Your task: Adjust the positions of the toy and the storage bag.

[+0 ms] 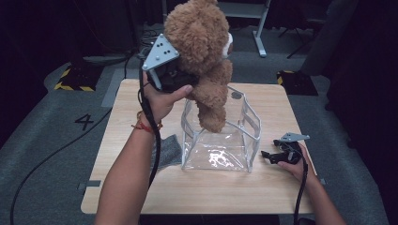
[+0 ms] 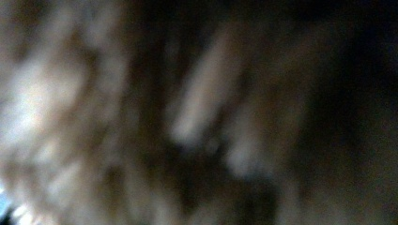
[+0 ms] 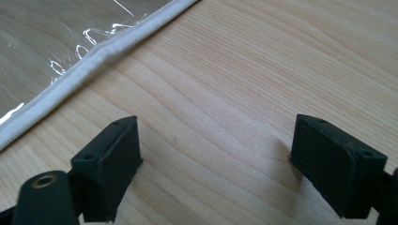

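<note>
Wooden surface (image 1: 141, 187): left gripper (image 1: 176, 77), jaws seemingly clamped on teddy bear (image 1: 202, 42), should lower it straight into clear bag (image 1: 220, 140); right gripper (image 3: 216, 150) jaws apart.

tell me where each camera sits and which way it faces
High view: above the person's side, looking forward and down on the light wooden table; both forearms show, the left gripper holding the brown plush teddy bear over the clear plastic bag with white trim.
Left gripper view: rides the left gripper, pressed against blurred brown fur.
Right gripper view: rides the right gripper, low over the table, black fingers apart.
Shared: the high and right gripper views both show the bag's white trim.
</note>
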A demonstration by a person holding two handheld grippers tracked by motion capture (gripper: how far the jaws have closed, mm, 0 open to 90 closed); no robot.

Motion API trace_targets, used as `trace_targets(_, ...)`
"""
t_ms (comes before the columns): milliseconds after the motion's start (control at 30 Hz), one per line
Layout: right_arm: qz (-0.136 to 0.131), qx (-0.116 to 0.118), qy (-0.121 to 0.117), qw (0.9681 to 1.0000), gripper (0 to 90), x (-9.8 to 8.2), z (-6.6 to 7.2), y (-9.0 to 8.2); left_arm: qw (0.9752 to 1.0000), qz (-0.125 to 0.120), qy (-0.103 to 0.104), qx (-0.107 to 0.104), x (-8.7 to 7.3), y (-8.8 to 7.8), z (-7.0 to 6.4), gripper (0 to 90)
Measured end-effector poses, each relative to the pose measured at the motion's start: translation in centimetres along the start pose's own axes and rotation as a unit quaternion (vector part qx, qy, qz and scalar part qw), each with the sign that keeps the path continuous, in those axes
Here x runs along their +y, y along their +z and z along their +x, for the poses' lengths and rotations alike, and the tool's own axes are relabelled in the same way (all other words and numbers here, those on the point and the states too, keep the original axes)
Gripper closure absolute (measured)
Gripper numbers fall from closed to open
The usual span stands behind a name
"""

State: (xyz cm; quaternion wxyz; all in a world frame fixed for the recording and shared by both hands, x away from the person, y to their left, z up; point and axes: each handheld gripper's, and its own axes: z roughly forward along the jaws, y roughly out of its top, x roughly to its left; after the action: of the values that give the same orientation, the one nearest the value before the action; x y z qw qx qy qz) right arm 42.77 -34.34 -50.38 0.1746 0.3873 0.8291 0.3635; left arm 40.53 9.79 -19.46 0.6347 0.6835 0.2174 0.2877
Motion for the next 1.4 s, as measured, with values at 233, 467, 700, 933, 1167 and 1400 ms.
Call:
trace_targets(233,0.000,-0.001,0.000,1.0000,16.3,0.0,0.0,0.0,0.9995,-0.004,-0.024,0.020,-0.6,2.3,0.5,43.0)
trace_targets(467,0.000,-0.001,0.000,1.0000,16.4,0.0,0.0,0.0,0.9981,0.012,-0.030,0.053,-1.6,4.9,-0.3,43.2)
trace_targets(700,0.000,0.000,0.001,1.0000,16.6,0.0,0.1,0.0,0.9963,0.014,-0.017,0.083,-3.9,6.2,-1.4,43.7)
trace_targets(933,0.000,0.000,0.001,1.0000,16.6,0.0,0.1,0.0,0.9917,0.002,-0.054,0.117,-4.1,6.0,0.2,44.2)
trace_targets(1167,0.000,0.003,-0.001,1.0000,16.6,0.0,0.2,0.0,0.9939,0.010,-0.046,0.100,-4.5,7.0,-1.1,44.1)
trace_targets(1400,0.000,0.005,-0.004,1.0000,16.6,0.0,0.3,0.0,0.9979,0.037,-0.028,0.045,-6.1,7.0,-2.9,43.3)
